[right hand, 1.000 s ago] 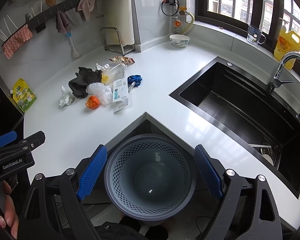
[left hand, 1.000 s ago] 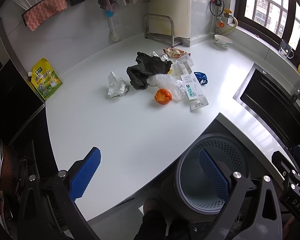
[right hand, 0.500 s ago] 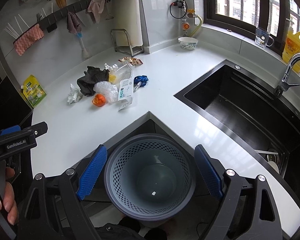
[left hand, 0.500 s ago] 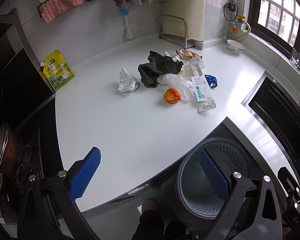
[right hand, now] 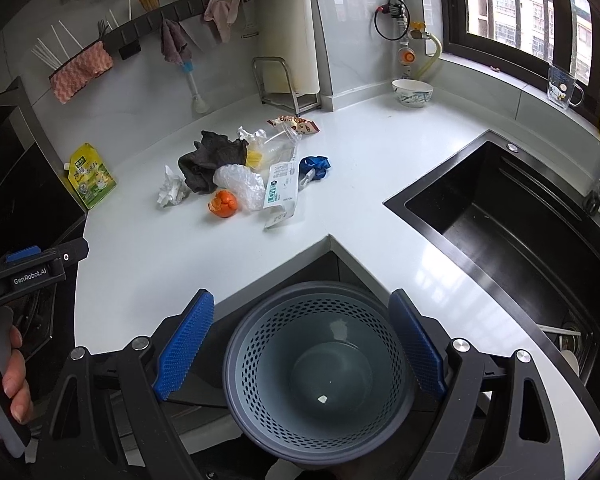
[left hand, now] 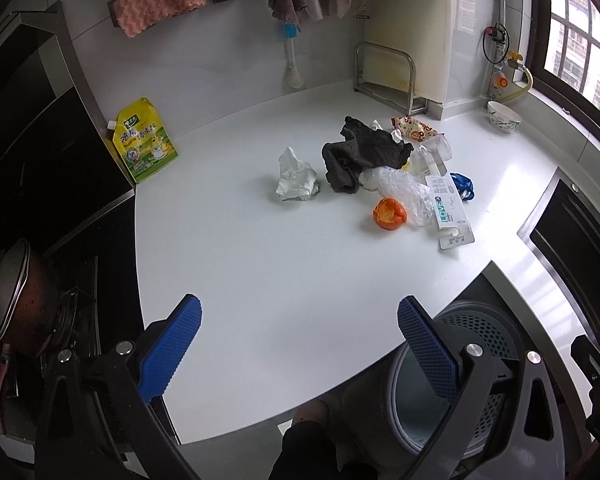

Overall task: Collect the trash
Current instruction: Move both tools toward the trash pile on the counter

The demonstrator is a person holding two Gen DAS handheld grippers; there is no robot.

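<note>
The left gripper (left hand: 298, 344) is hovering wide open over the white countertop (left hand: 260, 260), with the trash pile (left hand: 384, 176) lying ahead and the grey perforated bin (left hand: 480, 328) sitting below its right finger.

"love" on white pkg (left hand: 449, 207); "genrobot.ai" on left gripper (right hand: 32, 276); yellow pouch (left hand: 145, 146) txt unreadable.

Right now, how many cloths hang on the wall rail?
3: a pink cloth at the rail's left end, a grey-purple cloth in the middle, a pale pink cloth to its right. None looks hidden.

Trash pile (right hand: 244, 168) lies mid-counter (right hand: 360, 184), sink (right hand: 512, 224) to its right, bin (right hand: 320, 376) below the counter's edge.
</note>
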